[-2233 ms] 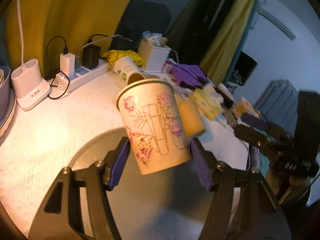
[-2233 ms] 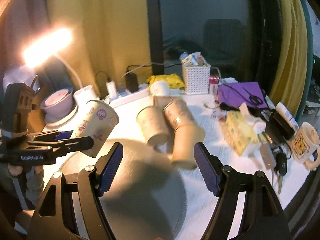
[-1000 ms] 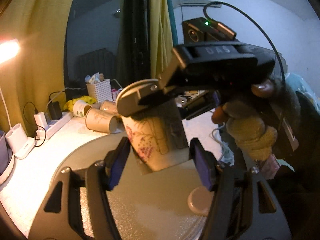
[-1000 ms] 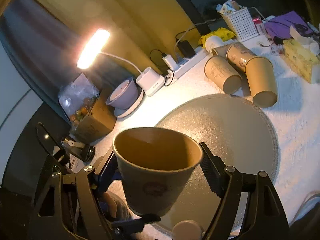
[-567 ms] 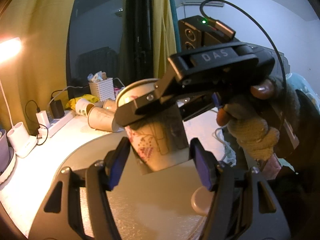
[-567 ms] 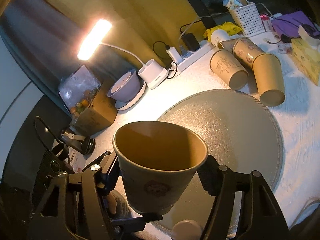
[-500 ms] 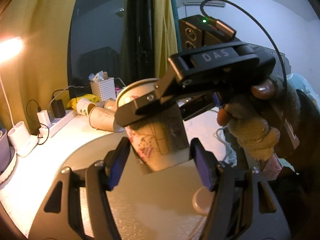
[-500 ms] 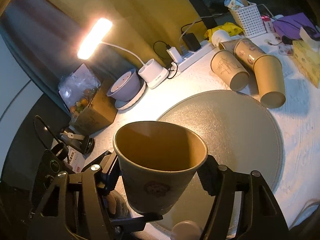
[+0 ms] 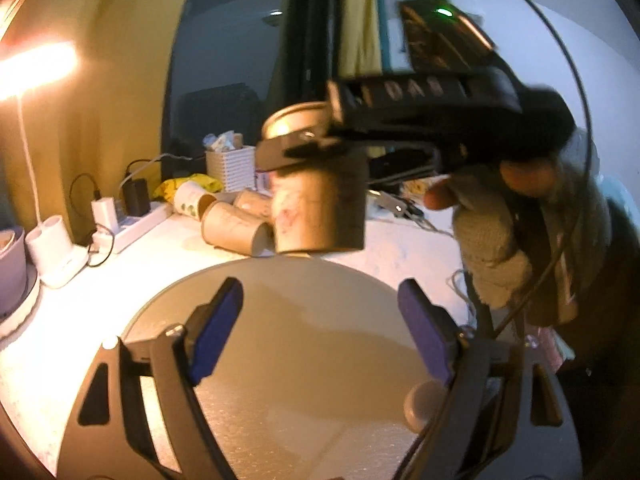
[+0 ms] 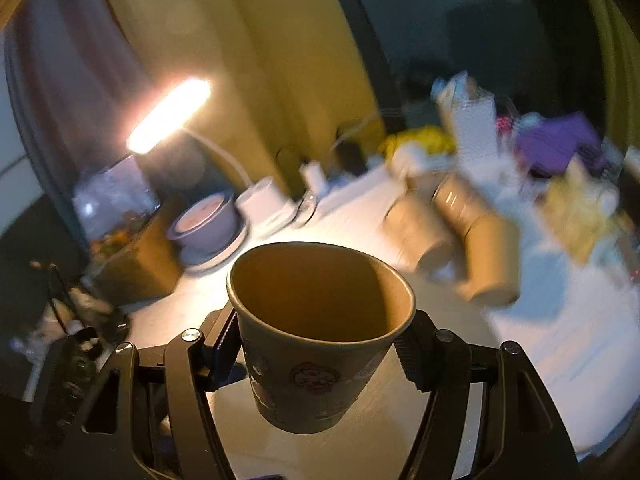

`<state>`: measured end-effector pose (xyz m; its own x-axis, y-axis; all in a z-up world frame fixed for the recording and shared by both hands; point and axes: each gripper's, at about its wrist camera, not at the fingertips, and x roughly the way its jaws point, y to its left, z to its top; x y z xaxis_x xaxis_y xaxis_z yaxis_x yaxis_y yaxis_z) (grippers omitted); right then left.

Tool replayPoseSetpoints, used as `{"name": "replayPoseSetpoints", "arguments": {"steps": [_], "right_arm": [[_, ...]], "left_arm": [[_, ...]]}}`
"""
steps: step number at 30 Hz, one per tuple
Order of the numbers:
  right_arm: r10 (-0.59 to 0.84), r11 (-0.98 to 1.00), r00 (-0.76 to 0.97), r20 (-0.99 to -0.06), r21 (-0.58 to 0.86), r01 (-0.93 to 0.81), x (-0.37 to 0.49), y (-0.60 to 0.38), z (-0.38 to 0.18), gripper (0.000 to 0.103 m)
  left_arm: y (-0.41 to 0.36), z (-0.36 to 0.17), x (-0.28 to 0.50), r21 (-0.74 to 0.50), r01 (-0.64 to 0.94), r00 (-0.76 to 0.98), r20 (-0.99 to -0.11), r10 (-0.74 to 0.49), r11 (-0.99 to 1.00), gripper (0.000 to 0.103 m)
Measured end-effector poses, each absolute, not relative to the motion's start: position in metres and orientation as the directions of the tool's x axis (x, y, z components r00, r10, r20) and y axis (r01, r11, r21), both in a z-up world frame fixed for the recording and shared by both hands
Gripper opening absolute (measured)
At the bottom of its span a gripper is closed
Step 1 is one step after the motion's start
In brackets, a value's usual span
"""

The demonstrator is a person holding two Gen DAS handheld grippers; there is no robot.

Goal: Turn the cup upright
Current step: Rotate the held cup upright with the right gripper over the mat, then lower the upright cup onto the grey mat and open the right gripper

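A printed paper cup (image 10: 316,344) is held upright, mouth up, by my right gripper (image 10: 320,344), whose jaws are shut on its sides just below the rim. In the left wrist view the same cup (image 9: 320,208) hangs in the air above the far edge of the round grey mat (image 9: 304,360), gripped by the right gripper (image 9: 320,148). My left gripper (image 9: 320,332) is open and empty, its blue pads (image 9: 218,328) spread wide over the mat, below and in front of the cup.
Several paper cups (image 9: 236,228) lie on their sides on the white table (image 9: 60,320) behind the mat. A power strip (image 9: 128,220), a white basket (image 9: 232,168), a lamp (image 10: 168,116) and a bowl (image 10: 208,224) stand along the back. A small white disc (image 9: 420,400) lies on the mat.
My left gripper has let go of the cup and opened wide. The right gripper has carried the cup away from it, up and toward the far side of the mat; both views are blurred by motion.
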<state>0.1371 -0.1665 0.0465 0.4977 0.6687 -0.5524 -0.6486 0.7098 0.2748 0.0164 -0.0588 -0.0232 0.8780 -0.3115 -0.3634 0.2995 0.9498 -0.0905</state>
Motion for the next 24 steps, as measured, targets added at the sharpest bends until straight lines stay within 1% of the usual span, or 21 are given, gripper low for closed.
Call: {"name": "replayPoseSetpoints", "arguments": {"steps": [3,4,6,12,17,20,24], "right_arm": [[0.639,0.732,0.545,-0.543,0.212,-0.647,0.140,-0.160,0.043,0.069],[0.630,0.737,0.555,-0.543,0.195,-0.647,0.142,-0.158,0.040,0.069],[0.606,0.752,0.579,-0.546,0.156,-0.640,0.145,-0.153,0.030,0.069],[0.574,0.758,0.596,-0.562,0.090,-0.646,0.152,-0.134,0.006,0.069],[0.559,0.747,0.600,-0.573,0.033,-0.664,0.152,-0.113,-0.010,0.069],[0.559,0.737,0.591,-0.582,0.022,-0.676,0.155,-0.102,-0.017,0.069],[0.544,0.724,0.582,-0.604,-0.012,-0.689,0.158,-0.086,-0.026,0.069]], "left_arm": [[-0.037,-0.017,0.014,-0.155,0.228,0.912,-0.312,-0.267,0.961,0.081],[-0.025,-0.013,0.013,-0.197,0.190,0.926,-0.289,-0.242,0.962,0.081],[-0.006,-0.012,0.014,-0.269,0.127,0.939,-0.277,-0.203,0.955,0.081],[0.031,-0.019,0.023,-0.386,-0.010,0.937,-0.325,-0.126,0.922,0.081],[0.046,-0.022,0.023,-0.417,-0.059,0.932,-0.348,-0.099,0.907,0.081],[0.055,-0.028,0.029,-0.417,-0.135,0.915,-0.401,-0.049,0.899,0.081],[0.072,-0.042,0.036,-0.446,-0.226,0.880,-0.474,-0.014,0.866,0.081]]}}
